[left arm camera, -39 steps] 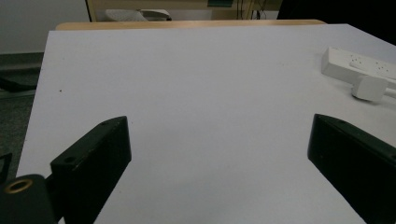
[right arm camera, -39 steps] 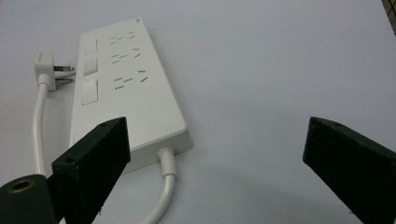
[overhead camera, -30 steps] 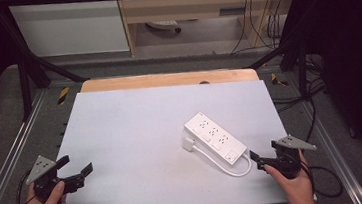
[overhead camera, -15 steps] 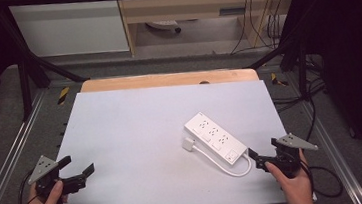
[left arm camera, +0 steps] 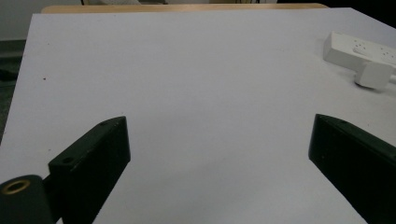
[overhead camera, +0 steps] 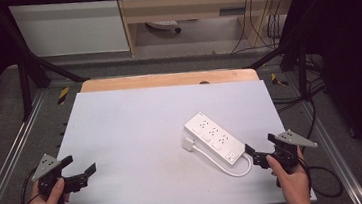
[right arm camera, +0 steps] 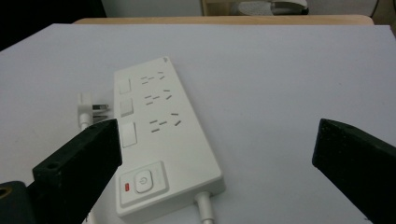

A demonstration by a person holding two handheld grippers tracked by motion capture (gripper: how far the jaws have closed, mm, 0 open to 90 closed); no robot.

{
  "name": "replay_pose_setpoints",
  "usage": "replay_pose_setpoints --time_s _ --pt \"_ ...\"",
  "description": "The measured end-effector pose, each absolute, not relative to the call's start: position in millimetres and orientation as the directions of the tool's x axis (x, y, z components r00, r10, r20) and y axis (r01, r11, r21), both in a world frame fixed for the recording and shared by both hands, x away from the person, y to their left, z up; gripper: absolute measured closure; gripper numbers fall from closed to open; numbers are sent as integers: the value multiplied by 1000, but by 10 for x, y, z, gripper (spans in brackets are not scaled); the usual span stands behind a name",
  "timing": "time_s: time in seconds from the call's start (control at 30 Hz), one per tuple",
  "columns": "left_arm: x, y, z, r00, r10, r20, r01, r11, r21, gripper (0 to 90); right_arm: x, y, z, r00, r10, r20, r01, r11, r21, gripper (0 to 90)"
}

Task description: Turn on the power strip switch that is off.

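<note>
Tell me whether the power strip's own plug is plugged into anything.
Unplugged. The plug lies loose on the table beside the power strip, its prongs bare in the right gripper view, with its cord looping back to the strip.

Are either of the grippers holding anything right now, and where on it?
Nothing is held. The left gripper and right gripper are both open, fingers apart, over the table; the power strip lies free.
</note>
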State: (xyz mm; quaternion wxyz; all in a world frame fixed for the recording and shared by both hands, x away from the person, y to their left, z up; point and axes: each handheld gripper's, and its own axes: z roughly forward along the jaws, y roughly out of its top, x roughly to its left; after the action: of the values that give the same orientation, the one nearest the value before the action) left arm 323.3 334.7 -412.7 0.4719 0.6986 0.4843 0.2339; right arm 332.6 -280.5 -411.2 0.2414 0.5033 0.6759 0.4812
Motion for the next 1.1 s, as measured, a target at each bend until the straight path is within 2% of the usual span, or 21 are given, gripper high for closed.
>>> replay_pose_setpoints --time_s 0.17,0.27,0.7,1.1 --pt "3216 3314 -4140 452 885 -108 448 -121 886 69 3367 -2728 -4115 -380 913 145 443 42 896 24" --pt "3181 3329 -4136 455 882 -124 447 -106 888 68 3404 -2679 -4108 -390 911 137 439 54 897 25" --pt "3143 3381 -4128 432 893 -127 436 -83 896 69 3420 -2689 -4016 -397 913 98 408 79 910 28" --pt "3155 3377 -4145 429 894 -127 442 -86 893 71 3434 -2632 -3969 -423 899 113 392 69 917 24"
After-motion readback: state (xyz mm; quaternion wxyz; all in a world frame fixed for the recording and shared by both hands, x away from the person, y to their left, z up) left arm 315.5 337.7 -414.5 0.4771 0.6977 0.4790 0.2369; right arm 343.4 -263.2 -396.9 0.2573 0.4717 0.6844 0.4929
